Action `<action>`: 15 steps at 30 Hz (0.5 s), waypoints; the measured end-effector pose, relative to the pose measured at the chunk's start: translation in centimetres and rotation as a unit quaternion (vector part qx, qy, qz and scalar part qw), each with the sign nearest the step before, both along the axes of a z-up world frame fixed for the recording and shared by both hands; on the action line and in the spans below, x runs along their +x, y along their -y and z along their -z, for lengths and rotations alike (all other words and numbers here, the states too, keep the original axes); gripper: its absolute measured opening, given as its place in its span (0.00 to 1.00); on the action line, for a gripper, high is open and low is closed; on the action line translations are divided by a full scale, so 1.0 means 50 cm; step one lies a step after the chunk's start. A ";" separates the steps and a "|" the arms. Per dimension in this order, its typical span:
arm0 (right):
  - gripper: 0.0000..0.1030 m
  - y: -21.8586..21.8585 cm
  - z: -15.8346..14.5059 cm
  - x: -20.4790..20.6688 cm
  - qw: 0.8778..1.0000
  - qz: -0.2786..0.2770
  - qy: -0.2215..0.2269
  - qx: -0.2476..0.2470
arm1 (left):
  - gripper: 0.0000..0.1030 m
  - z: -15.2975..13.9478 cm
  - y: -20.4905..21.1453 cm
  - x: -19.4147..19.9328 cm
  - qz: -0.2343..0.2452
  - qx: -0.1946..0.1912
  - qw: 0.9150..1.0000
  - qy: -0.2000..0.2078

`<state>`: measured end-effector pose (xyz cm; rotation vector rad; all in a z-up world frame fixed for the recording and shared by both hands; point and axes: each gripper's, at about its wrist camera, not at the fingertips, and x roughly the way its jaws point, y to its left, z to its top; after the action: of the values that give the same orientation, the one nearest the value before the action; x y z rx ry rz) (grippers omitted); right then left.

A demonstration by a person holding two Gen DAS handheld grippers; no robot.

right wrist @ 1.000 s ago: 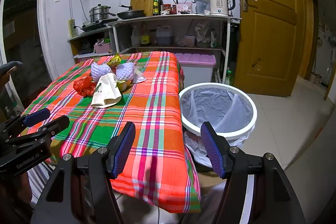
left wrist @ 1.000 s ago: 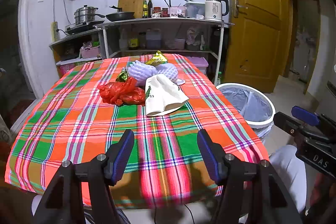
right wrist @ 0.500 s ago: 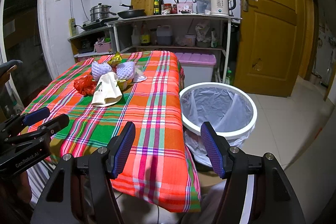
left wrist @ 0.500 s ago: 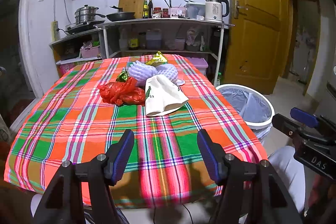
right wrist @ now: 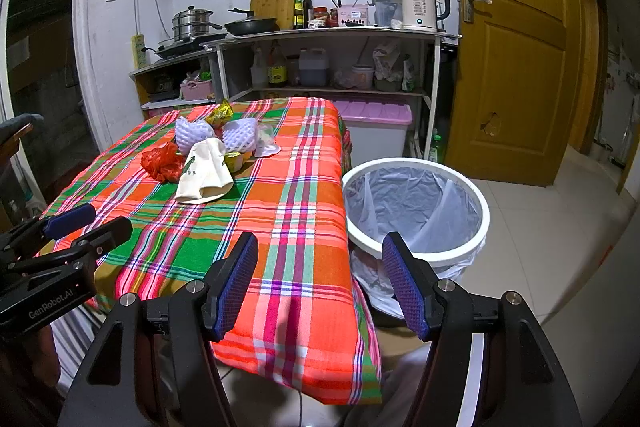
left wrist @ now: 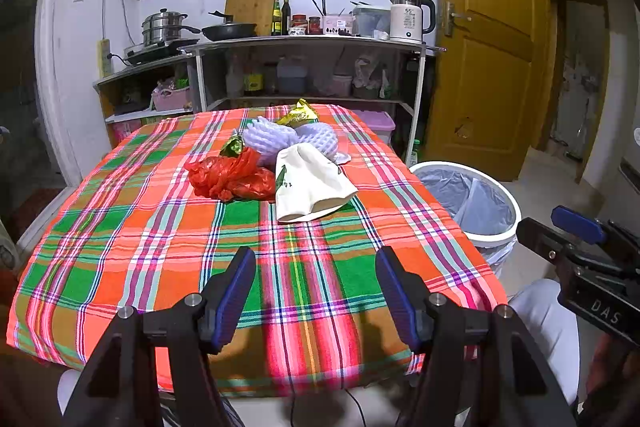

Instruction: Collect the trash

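Note:
A pile of trash lies mid-table on the plaid cloth (left wrist: 168, 227): a crumpled red plastic bag (left wrist: 232, 177), a cream paper bag (left wrist: 310, 183), two purple foam fruit nets (left wrist: 272, 139) and a yellow wrapper (left wrist: 298, 114). The right wrist view shows the same red plastic bag (right wrist: 162, 161), cream paper bag (right wrist: 204, 173) and foam fruit nets (right wrist: 240, 135). A white bin (right wrist: 416, 205) with a clear liner stands on the floor right of the table, also the white bin (left wrist: 468, 201). My left gripper (left wrist: 316, 283) hangs open over the table's near edge. My right gripper (right wrist: 320, 277) is open above the table's near right corner.
Metal shelving (left wrist: 308, 45) behind the table carries pots, a pan, bottles, a cutting board and a kettle (left wrist: 408, 17). A wooden door (left wrist: 486, 39) is at the right. A pink storage box (right wrist: 378, 113) sits beyond the bin. A person's knees show below the table edge.
Both grippers stay open and have barely shifted; the view has edged slightly. Nothing on the table moved.

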<state>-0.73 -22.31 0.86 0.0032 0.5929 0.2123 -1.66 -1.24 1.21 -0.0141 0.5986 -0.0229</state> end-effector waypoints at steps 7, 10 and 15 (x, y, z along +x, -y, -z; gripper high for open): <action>0.63 0.000 0.000 0.000 1.000 0.000 0.001 -0.001 | 0.60 0.000 0.000 0.000 0.000 -0.001 1.000 -0.001; 0.63 -0.001 0.001 0.001 1.000 0.000 0.001 -0.001 | 0.60 0.000 0.002 0.000 -0.001 0.001 1.000 0.000; 0.63 -0.001 0.001 0.001 1.000 0.000 -0.002 0.001 | 0.60 0.000 0.000 0.000 0.001 -0.001 1.000 -0.001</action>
<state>-0.68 -22.27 0.80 0.0050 0.5971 0.2127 -1.65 -1.25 1.23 -0.0161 0.5998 -0.0249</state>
